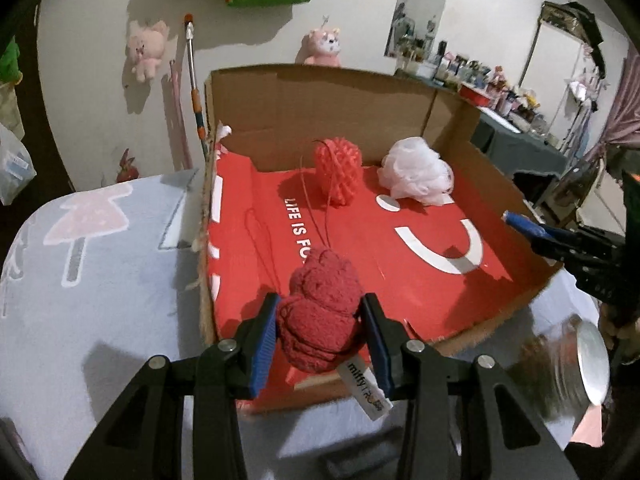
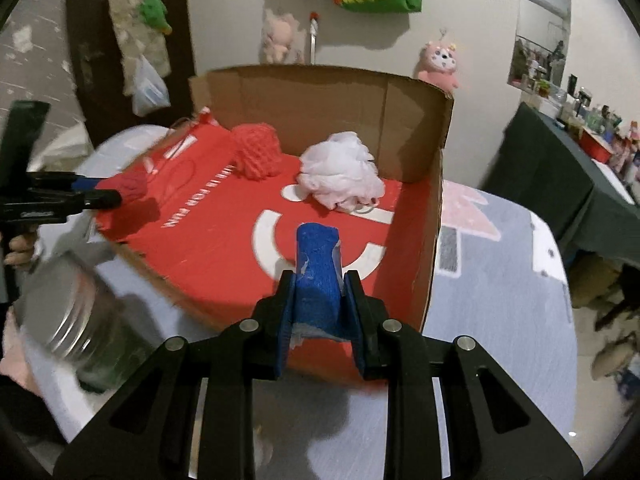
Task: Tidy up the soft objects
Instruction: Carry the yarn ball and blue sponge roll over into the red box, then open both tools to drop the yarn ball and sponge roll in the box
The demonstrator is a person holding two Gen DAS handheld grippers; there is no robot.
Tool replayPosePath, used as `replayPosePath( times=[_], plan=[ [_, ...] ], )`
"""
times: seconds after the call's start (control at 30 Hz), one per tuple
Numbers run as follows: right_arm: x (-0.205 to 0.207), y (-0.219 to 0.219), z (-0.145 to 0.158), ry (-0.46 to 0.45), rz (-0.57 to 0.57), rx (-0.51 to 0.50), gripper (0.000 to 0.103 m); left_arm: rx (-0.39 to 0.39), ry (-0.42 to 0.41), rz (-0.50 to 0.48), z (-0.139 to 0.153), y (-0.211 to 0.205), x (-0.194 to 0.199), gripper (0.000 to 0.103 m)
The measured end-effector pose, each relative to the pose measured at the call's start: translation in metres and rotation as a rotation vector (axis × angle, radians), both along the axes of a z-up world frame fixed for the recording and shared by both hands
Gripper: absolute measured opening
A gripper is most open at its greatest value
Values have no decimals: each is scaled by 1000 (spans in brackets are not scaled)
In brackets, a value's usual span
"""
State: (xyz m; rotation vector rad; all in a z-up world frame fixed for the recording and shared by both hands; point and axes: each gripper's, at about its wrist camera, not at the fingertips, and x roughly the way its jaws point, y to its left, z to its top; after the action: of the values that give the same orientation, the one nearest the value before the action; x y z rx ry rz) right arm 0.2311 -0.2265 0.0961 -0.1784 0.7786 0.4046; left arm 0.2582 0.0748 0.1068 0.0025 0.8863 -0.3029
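My left gripper is shut on a dark red plush toy with a white tag, held over the near edge of an open cardboard box with a red floor. My right gripper is shut on a blue soft roll, held over the box's near edge; it also shows at the right in the left wrist view. Inside the box at the back lie a red knobbly ball and a white mesh puff, which the right wrist view shows too, the ball and the puff.
The box sits on a grey-blue cloth with pink tree prints. A glass jar with a metal lid lies blurred beside the box, and also shows in the right wrist view. Plush toys hang on the wall. A cluttered dark table stands right.
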Motion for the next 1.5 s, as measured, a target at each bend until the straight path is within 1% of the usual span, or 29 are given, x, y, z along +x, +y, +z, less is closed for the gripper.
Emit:
replayPosePath(
  times=[0.23,0.3,0.43,0.57,0.7,0.83,1.2,1.37,1.5],
  plan=[
    [51,18,-10,102,-67,-82,23,88,36,0,-7,-19,33,43],
    [64,22,-17,132,-83,-114,23,119,45,5,-10,-23,43,43],
    [81,32,-31,178,-97,-164,23,156,74,22,-17,-27,62,43],
    [93,42,-40,183,-105,-236,23,202,99,37,-27,-31,81,43],
    [104,43,-47,194,-122,-274,23,231,118,51,-35,-32,92,44],
    [109,40,-49,211,-128,-260,23,246,122,50,-38,-34,94,44],
    [110,46,-53,213,-112,-296,24,260,118,45,-43,-39,92,45],
    [109,48,-58,232,-99,-312,24,264,118,45,-48,-42,93,46],
    [109,47,-57,233,-95,-300,26,263,118,45,-49,-42,94,46]
  ],
)
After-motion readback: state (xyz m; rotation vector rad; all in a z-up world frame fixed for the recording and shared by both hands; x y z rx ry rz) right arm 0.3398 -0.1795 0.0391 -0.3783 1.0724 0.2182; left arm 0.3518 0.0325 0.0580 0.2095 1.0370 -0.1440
